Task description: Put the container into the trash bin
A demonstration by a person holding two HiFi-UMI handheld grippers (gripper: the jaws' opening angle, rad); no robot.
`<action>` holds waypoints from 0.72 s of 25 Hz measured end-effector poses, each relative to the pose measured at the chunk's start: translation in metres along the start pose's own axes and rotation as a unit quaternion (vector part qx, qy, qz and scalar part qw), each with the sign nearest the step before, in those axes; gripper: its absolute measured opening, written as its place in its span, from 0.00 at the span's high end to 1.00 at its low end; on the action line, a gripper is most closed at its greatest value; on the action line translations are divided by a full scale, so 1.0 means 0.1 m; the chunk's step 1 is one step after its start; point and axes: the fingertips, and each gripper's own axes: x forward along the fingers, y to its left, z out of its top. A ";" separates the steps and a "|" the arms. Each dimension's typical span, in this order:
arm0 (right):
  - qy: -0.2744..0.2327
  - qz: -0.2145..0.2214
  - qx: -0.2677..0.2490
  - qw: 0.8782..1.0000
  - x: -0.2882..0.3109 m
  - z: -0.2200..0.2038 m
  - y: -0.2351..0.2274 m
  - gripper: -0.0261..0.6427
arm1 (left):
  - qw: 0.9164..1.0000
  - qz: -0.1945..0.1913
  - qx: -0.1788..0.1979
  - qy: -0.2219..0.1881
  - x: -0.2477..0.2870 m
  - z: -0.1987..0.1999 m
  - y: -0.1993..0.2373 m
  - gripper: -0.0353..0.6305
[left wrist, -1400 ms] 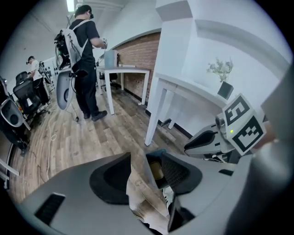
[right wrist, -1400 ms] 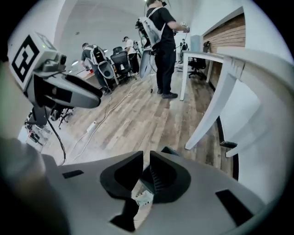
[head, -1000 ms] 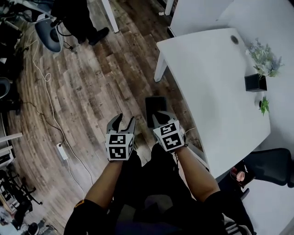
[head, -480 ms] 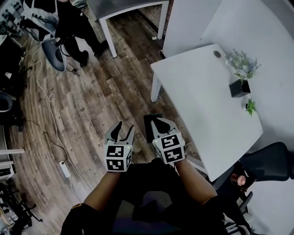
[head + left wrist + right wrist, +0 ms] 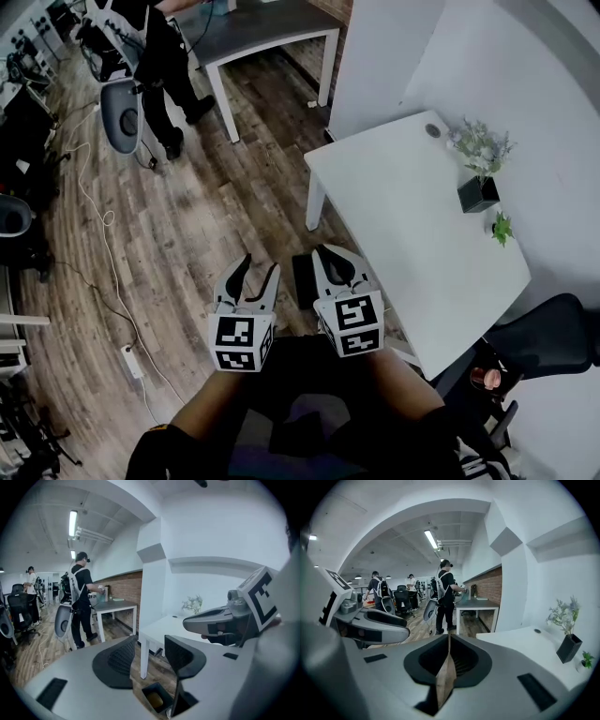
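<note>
The dark trash bin [image 5: 303, 278] stands on the wood floor beside the white table, showing between my two raised grippers. In the left gripper view the bin [image 5: 149, 690] lies far below the jaws, with a brownish container [image 5: 156, 700] inside it. My left gripper [image 5: 260, 269] is open, its jaws [image 5: 150, 641] wide apart with nothing between them. My right gripper [image 5: 331, 262] is closing the last bit; its jaws [image 5: 449, 637] leave only a thin slit through which the floor shows, and nothing is held.
A white table [image 5: 412, 216] with a black plant pot [image 5: 478, 192] stands to the right. A person [image 5: 164, 56] stands by a grey desk [image 5: 262, 23] and an office chair [image 5: 122, 112] at the far left. Cables and a power strip [image 5: 131, 361] lie on the floor.
Both grippers have risen together, well above the bin. More of the room shows, and the bin looks smaller and partly hidden behind the right gripper.
</note>
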 end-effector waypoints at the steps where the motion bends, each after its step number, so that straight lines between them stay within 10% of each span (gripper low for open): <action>1: -0.005 -0.002 0.000 1.000 -0.03 0.04 0.00 0.92 | 1.000 0.000 -0.002 -0.003 -0.02 0.03 -0.01 0.64; 18: -0.047 -0.017 -0.002 0.999 -0.19 0.16 0.00 0.94 | 1.000 0.013 0.004 -0.022 -0.13 0.10 -0.02 0.64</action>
